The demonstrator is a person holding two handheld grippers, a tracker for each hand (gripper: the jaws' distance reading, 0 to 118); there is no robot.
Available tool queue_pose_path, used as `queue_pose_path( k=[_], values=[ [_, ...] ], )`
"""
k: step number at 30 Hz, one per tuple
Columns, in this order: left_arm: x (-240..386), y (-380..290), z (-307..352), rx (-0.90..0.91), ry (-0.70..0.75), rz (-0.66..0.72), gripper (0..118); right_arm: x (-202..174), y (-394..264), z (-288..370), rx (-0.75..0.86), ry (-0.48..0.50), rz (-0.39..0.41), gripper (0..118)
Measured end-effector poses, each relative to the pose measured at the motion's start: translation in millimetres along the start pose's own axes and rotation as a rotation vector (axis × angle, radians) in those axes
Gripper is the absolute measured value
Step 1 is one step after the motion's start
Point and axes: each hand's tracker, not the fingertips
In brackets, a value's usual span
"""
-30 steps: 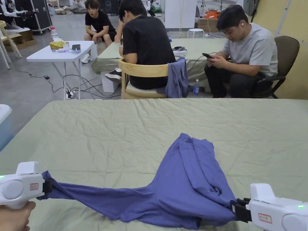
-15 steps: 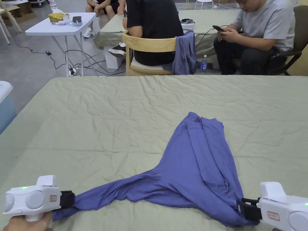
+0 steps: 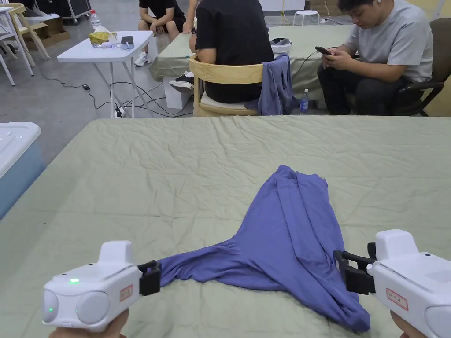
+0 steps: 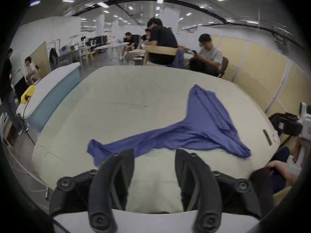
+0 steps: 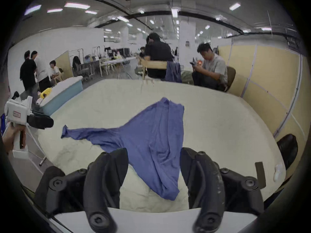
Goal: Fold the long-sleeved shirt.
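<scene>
Both grippers have let go of the shirt (image 3: 282, 246).
Left gripper (image 3: 152, 277) and right gripper (image 3: 348, 270) wide, empty; sleeve end just at 3 o'clock of left.

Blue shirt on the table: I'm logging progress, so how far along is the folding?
Barely begun. The blue shirt lies bunched on the green sheet, one sleeve stretched leftward. Nothing is in hand: the left tool and right tool are both open above it. Spreading and every fold remain.

Bright ceiling lighting; claw views fisheye-warped, soft.
</scene>
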Motion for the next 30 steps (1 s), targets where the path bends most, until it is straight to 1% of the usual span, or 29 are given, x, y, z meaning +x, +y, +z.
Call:
queue_pose_path(
  k=[1, 2, 3, 5, 7, 8, 10, 13, 15, 16, 17, 18, 19, 21, 22, 23, 24, 26, 28, 29, 30],
  values=[
    [8, -3, 5, 0.001, -0.031, -0.012, 35, -4, 0, 6, 0.008, 0.003, 0.003, 46],
    [19, -10, 11, -0.001, -0.052, -0.035, 25, -7, 0, 11, 0.012, 0.005, 0.007, 32],
    [27, -14, 14, -0.009, -0.055, -0.044, 18, -10, -1, 14, 0.015, 0.007, 0.008, 19],
    [36, -21, 19, 0.006, -0.087, -0.065, 14, -12, -3, 18, 0.01, 0.013, 0.008, 13],
    [45, -25, 16, -0.02, -0.082, -0.079, 8, -11, -8, 20, 0.021, 0.019, -0.007, 8],
    [48, -26, 14, -0.031, -0.09, -0.099, 5, -10, -10, 20, 0.023, 0.024, -0.014, 2],
    [52, -25, 8, -0.05, -0.109, -0.092, 2, -5, -10, 17, 0.015, 0.028, -0.035, 2],
    [51, -18, -13, -0.109, -0.232, 0.051, 1, 2, -11, 10, 0.012, 0.036, -0.056, 2],
    [63, -13, -34, -0.157, -0.211, 0.01, 1, 4, -11, 2, 0.003, 0.038, -0.063, 2],
    [66, -12, -44, -0.175, -0.217, 0.022, 1, 7, -11, -1, 0.002, 0.039, -0.067, 2],
    [70, -11, -59, -0.207, -0.214, 0.003, 2, 8, -11, -5, -0.002, 0.043, -0.072, 2],
    [80, -9, -71, -0.231, -0.192, 0.004, 4, 9, -11, -10, -0.008, 0.049, -0.076, 2],
    [84, -8, -81, -0.243, -0.179, 0.024, 15, 10, -11, -15, -0.013, 0.053, -0.077, 2],
    [86, -5, -110, -0.271, -0.156, 0.115, 65, 13, -13, -27, -0.037, 0.057, -0.079, 2],
    [88, -4, -123, -0.279, -0.147, 0.164, 79, 14, -14, -31, -0.042, 0.06, -0.078, 2],
    [88, -2, -138, -0.304, -0.156, 0.224, 82, 16, -15, -37, -0.049, 0.059, -0.079, 2],
    [88, -2, -150, -0.317, -0.149, 0.264, 81, 18, -16, -43, -0.061, 0.059, -0.082, 2],
    [89, -1, -178, -0.35, -0.104, 0.354, 81, 22, -18, -53, -0.077, 0.058, -0.09, 2],
    [87, -4, -201, -0.358, -0.084, 0.429, 81, 27, -21, -62, -0.094, 0.053, -0.102, 2],
    [85, -5, -211, -0.355, -0.052, 0.467, 81, 30, -22, -66, -0.1, 0.051, -0.107, 2],
    [84, -5, -219, -0.351, -0.03, 0.485, 81, 32, -24, -70, -0.109, 0.045, -0.111, 2]
  ],
)
